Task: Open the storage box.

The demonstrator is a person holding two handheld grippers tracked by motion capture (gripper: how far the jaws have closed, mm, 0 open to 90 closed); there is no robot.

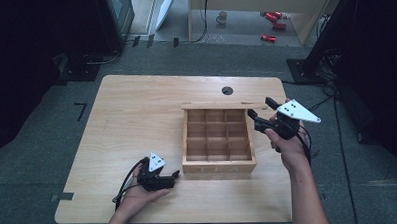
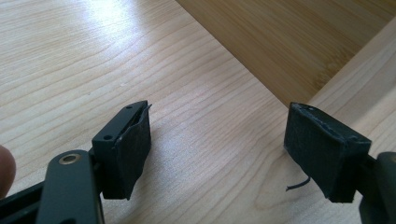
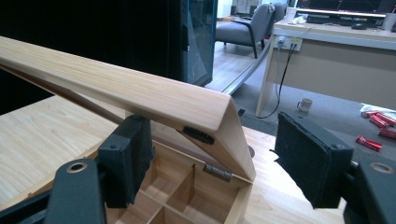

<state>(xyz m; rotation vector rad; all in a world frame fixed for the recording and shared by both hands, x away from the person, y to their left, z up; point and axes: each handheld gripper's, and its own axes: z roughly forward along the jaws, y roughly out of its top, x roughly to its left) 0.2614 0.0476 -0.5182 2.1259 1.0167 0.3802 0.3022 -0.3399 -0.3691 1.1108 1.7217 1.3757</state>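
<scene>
Right gripper (image 1: pixel 260 113): jaws apart, nothing pressed between the pads; in the right gripper view they stand either side of the raised lid (image 3: pixel 140 95), the left pad just beside its underside, whether touching cannot be told. Held at the far right corner of the wooden box (image 1: pixel 219 166).

Left gripper (image 1: pixel 174 176): jaws spread wide, released, over bare table (image 1: pixel 136 109) just beside the box's near left corner; box wall (image 2: pixel 280 42) seen ahead in the left gripper view.

Wooden box: mid-table, lid hinged at the far side and standing open. Inside, a grid of nine compartments (image 1: pixel 217 135), three by three, with no contents visible
</scene>
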